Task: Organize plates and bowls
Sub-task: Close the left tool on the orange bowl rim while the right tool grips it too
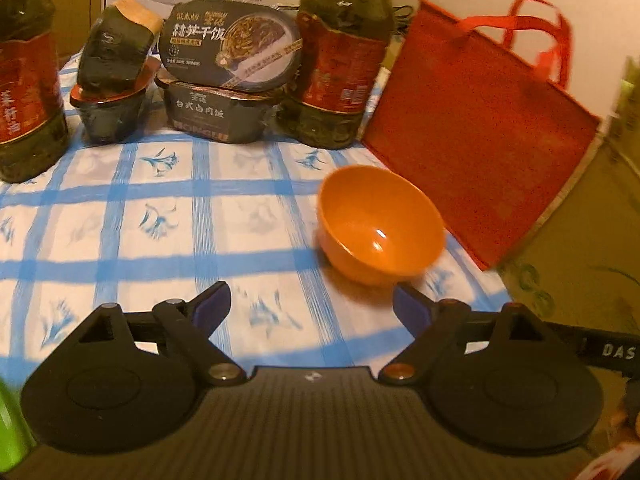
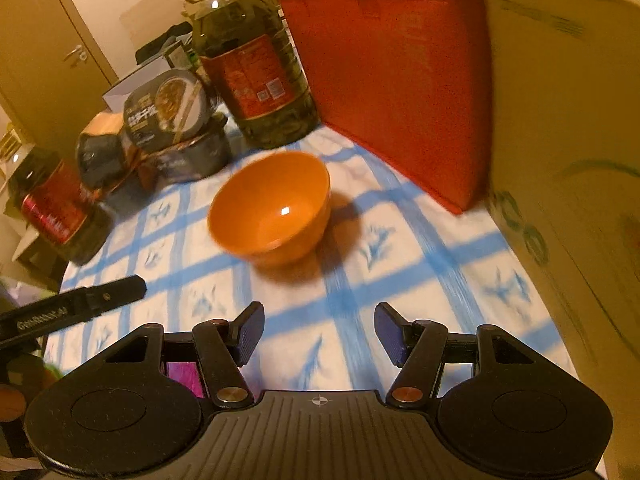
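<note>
An orange bowl (image 1: pixel 380 222) stands upright and empty on the blue-checked tablecloth (image 1: pixel 160 220), near the table's right side. My left gripper (image 1: pixel 312 304) is open wide, with nothing between its blue pads; the bowl lies just beyond its right finger, apart from it. In the right wrist view the same orange bowl (image 2: pixel 272 206) sits ahead of my right gripper (image 2: pixel 320 332), which is open and empty, a short way back from the bowl. A black finger of the left gripper (image 2: pixel 120 288) reaches in from the left edge there.
A red tote bag (image 1: pixel 480 132) leans at the right, close behind the bowl. Two large oil jugs (image 1: pixel 344 64) and stacked instant-meal boxes (image 1: pixel 228 48) line the back of the table. The table's edge (image 2: pixel 528 248) runs close on the right.
</note>
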Tool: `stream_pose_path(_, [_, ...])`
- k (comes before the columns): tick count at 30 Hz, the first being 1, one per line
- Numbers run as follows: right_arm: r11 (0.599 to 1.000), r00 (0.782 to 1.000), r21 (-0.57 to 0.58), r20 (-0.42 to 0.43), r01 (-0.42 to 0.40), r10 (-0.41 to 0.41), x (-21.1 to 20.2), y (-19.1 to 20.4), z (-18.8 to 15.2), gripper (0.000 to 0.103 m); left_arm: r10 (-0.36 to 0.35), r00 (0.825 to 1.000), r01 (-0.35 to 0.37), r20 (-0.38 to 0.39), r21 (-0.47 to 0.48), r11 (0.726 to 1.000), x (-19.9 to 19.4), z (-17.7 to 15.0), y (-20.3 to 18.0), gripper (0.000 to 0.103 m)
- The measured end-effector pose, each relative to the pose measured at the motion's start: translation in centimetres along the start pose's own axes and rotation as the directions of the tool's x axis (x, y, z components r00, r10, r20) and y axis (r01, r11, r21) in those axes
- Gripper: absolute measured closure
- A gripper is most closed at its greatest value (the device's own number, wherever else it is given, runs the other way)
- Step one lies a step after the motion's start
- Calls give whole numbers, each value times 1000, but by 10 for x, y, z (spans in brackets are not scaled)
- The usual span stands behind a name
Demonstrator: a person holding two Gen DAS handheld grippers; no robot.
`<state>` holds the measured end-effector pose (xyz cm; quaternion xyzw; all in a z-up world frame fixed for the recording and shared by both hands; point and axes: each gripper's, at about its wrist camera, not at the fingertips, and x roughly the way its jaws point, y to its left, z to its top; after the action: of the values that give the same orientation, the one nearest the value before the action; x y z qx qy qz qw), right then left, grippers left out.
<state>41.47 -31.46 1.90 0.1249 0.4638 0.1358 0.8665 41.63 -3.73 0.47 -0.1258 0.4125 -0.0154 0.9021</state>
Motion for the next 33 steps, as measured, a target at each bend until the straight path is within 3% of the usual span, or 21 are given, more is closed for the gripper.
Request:
stream_pose_path(4, [1000,1000,12,-8,-5,5,35,-4,29,42,-7,1000,7,-16,-36,999,38,23,10,18])
stream_pose_path(16, [998,998,60,-67,-19,23,122,-22,76,43,-65,994,53,-93,-118,992,120,52,19,43])
stream_pose_path(27, [997,992,64,-119,-32,40,154,-23,77,84,-117,983,99,-142,-130,987,148,52,13,84])
stream_pose_path(29, [996,992,85,-118,-38,48,156,-24,77,85,-116,983,98,-144,-125,987,148,50,11,89])
stream_pose_path(33, [996,993,85,-113,-34,44,153,-23,76,86,-103,983,88,-149,-103,991,144,49,6,91])
